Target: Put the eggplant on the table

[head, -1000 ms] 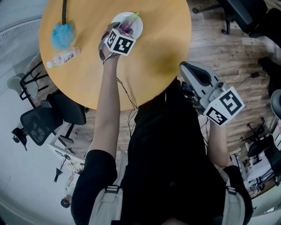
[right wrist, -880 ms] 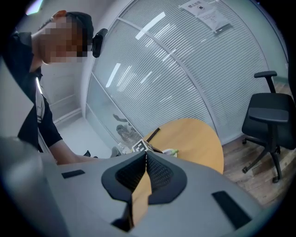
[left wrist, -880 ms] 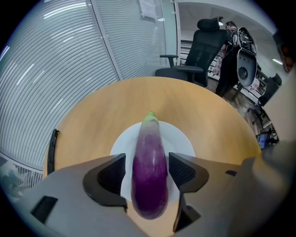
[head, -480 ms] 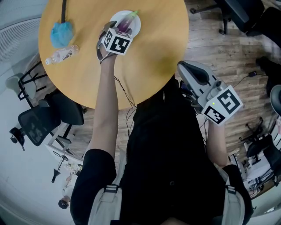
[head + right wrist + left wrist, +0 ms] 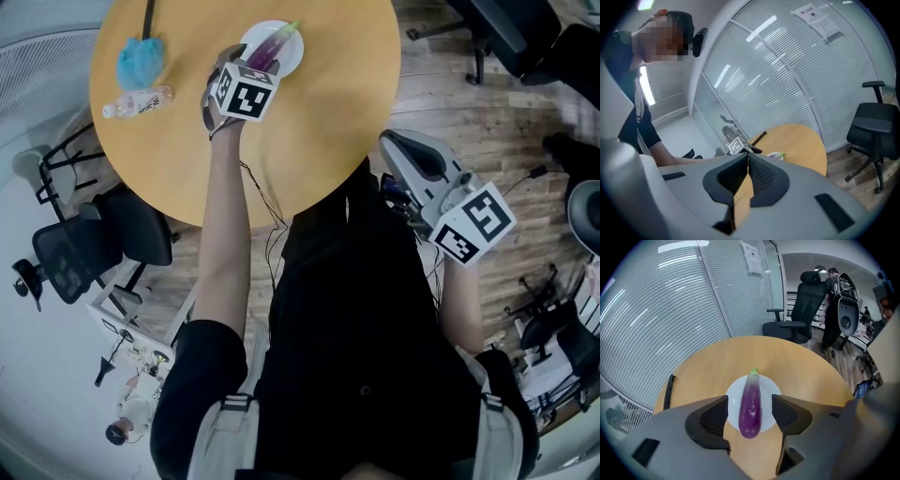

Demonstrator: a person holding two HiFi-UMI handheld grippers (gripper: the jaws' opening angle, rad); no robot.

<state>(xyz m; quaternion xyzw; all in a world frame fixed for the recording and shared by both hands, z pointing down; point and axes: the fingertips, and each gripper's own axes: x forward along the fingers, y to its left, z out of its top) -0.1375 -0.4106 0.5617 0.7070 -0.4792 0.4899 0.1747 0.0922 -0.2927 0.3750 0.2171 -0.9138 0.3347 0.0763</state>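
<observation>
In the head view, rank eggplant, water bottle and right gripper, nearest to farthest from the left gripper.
1. eggplant, on the plate ahead of the left gripper.
2. water bottle, on the table's left.
3. right gripper, off the table's right edge.

Fluffy blue duster sits just beside a plastic bottle lying flat. Black office chair nearby, wood floor.
</observation>
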